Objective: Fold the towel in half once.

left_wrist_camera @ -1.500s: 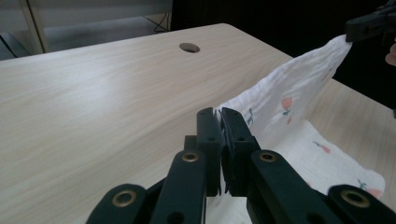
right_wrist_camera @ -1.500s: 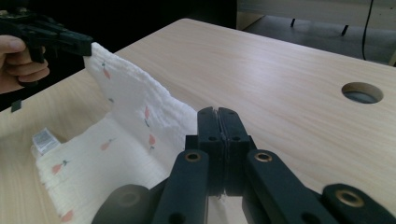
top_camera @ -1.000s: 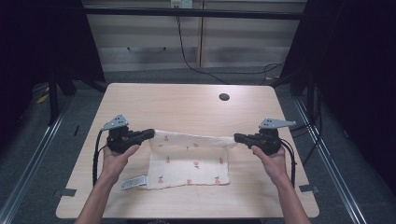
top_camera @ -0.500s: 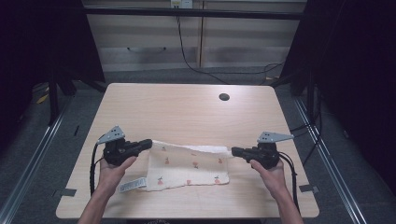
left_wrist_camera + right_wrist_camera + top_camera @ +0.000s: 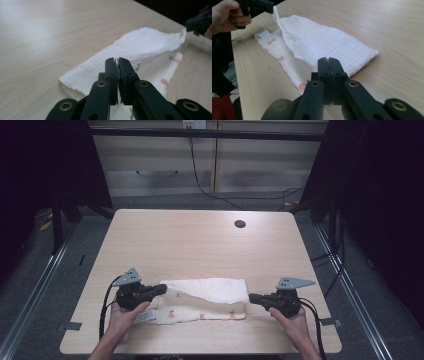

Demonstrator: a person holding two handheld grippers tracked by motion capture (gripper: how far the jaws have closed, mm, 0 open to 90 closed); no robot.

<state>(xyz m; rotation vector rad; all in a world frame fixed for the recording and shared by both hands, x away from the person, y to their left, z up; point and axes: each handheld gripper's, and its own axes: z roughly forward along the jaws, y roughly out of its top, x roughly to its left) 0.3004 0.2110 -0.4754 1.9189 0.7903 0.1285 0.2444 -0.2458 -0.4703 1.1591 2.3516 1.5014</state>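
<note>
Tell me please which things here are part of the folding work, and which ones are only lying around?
In the job:
- white cloth
- left gripper, shut on its corner
- right gripper, shut on its other corner

Just there:
- table
- dark hole in it

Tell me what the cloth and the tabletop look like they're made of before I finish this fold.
The cloth looks like thin woven cotton, maybe muslin or gauze: matte white, finely crinkled, soft frayed-looking edges, small printed motifs on its other face. It drapes limply where the left hand-held gripper lifts its corner. The tabletop looks like light wood-grain laminate, though it could be veneer: smooth, faint sheen, even straight grain.
</note>
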